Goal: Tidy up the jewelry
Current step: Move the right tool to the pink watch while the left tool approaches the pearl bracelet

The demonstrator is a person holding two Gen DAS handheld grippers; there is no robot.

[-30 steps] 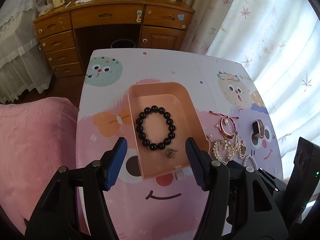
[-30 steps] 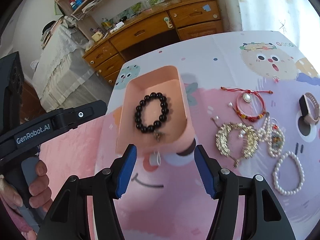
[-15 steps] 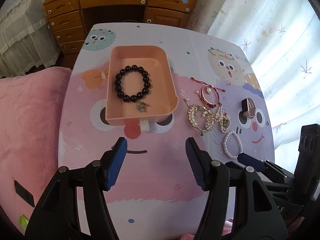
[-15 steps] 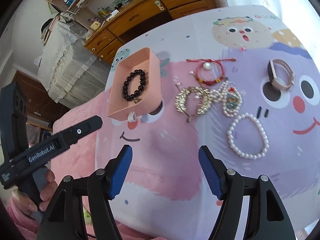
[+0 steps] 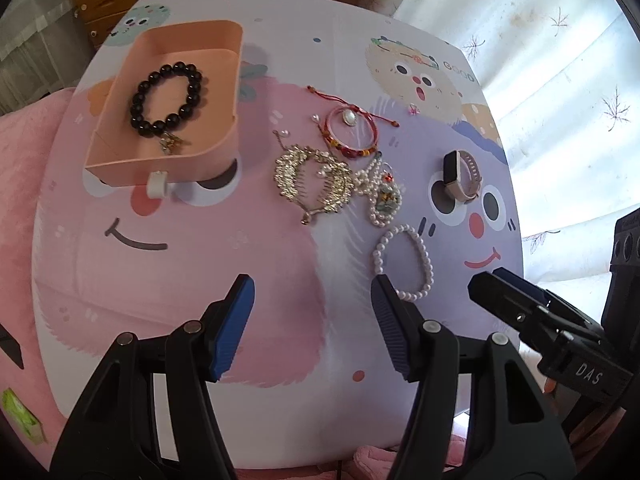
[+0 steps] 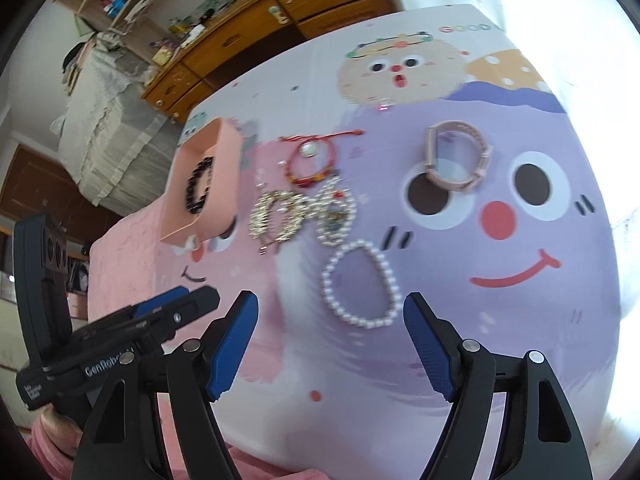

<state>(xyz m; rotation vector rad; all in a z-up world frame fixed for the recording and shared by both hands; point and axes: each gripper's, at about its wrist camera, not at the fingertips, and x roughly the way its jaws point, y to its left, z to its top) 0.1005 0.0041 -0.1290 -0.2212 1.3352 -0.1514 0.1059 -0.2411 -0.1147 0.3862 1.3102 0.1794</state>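
Note:
A peach tray (image 5: 120, 168) (image 6: 176, 200) at the table's left holds a black bead bracelet (image 5: 168, 98) (image 6: 198, 186). To its right lie a gold necklace (image 5: 312, 180) (image 6: 276, 216), a red cord bracelet (image 5: 352, 132) (image 6: 310, 160), a small pearl piece (image 5: 384, 196) (image 6: 336, 212), a pearl bracelet (image 5: 404, 262) (image 6: 362, 284) and a pink watch (image 5: 460, 176) (image 6: 456, 160). My left gripper (image 5: 312, 320) is open and empty above the table's near middle. My right gripper (image 6: 330, 340) is open and empty just short of the pearl bracelet.
The round table (image 5: 200, 280) has a cartoon-print cover. A wooden desk with drawers (image 6: 260, 28) stands beyond it, a bed (image 6: 108, 128) to the left, curtains (image 5: 560, 80) on the right. A pink blanket (image 5: 24, 152) lies beside the table.
Both grippers have pulled back from the tray and shifted right toward the loose jewelry. The right gripper now faces the pearl bracelet closely. Both stay open.

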